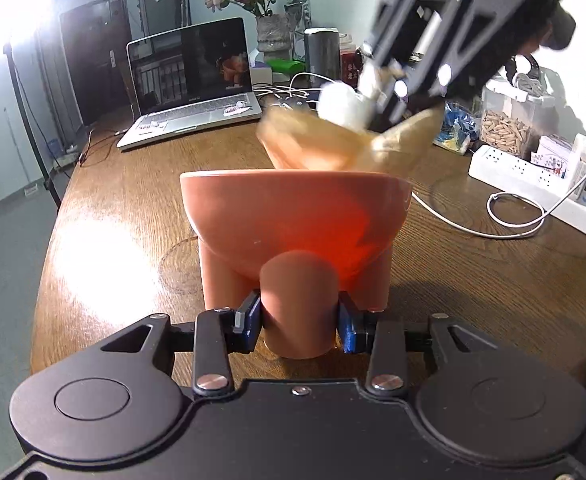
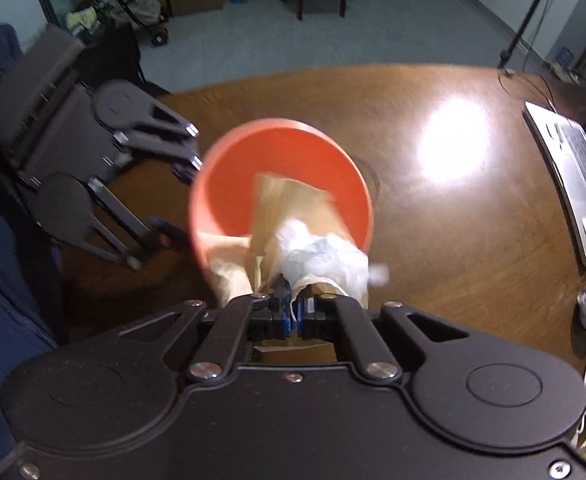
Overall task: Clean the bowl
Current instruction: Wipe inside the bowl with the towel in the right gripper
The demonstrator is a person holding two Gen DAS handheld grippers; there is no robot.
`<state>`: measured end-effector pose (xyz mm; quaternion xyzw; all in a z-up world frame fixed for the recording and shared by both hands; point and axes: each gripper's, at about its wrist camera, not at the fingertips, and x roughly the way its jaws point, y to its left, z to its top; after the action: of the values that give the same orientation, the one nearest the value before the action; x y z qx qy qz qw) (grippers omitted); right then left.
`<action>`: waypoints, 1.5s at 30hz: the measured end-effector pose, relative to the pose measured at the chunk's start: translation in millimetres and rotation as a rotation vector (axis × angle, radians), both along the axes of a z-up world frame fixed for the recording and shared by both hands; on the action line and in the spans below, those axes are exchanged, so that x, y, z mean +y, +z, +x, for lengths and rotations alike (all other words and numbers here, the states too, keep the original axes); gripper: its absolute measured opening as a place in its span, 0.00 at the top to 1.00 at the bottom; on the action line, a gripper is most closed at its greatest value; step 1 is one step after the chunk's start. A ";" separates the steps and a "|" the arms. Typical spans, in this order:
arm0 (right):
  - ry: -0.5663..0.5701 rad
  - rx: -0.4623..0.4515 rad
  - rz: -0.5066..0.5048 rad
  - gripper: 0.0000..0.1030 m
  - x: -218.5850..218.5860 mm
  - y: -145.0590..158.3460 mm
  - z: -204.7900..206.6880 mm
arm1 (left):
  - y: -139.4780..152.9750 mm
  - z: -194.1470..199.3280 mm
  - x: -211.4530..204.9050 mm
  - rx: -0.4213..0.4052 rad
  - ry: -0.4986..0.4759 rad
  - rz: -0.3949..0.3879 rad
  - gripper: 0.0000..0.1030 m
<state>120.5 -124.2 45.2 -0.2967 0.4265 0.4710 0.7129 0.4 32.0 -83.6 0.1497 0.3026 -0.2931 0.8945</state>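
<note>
- Wooden table (image 1: 105,216) under a hard lamp glare, glossy and probably slick; a laptop (image 1: 197,80) sits open at the far side, a power strip (image 1: 533,184) and cables to the right.
- Terracotta-coloured bowl (image 1: 293,216) stands near the table's front edge on stubby legs; it looks like stiff moulded plastic, light enough to skate if pushed sideways.
- Left gripper (image 1: 299,320) is clamped on the front leg (image 1: 299,304), one pad either side; that leg is a good handle, since the rim is wide and the wall curved.
- Right gripper (image 2: 293,308) is pinched tight on a wad of tan and white paper (image 2: 293,232), soft and crumpling; the wad reaches over the near rim into the bowl, whose inside (image 2: 253,168) shows no obvious dirt.
- Judging by the blur, a wiping stroke is under way; pressing too hard could tip the bowl against the leg grip.
</note>
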 end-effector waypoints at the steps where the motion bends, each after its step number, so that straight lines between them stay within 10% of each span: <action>1: 0.017 -0.005 0.010 0.97 6.7 1.9 -1.2 | -0.1 -0.5 -0.7 -0.003 -0.003 0.002 0.64; 14: -0.118 0.011 0.029 0.98 30.0 -38.8 77.7 | -0.3 -0.6 -0.4 0.005 0.025 0.009 0.64; 25: -0.113 0.228 0.041 0.97 5.2 -52.6 37.4 | -9.8 -5.6 -11.5 0.004 -0.033 0.049 0.64; 38: -0.153 0.042 0.038 0.97 12.7 -46.6 80.9 | -9.6 -3.8 -7.3 0.023 -0.021 0.038 0.64; 45: -0.066 0.195 -0.042 0.97 -8.1 -49.3 40.6 | -6.9 -3.8 -8.8 0.003 -0.050 0.045 0.64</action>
<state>161.0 -132.2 -4.1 -0.2502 0.5133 0.4649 0.6766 -3.4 23.2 -90.5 0.1769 0.3066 -0.3088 0.8828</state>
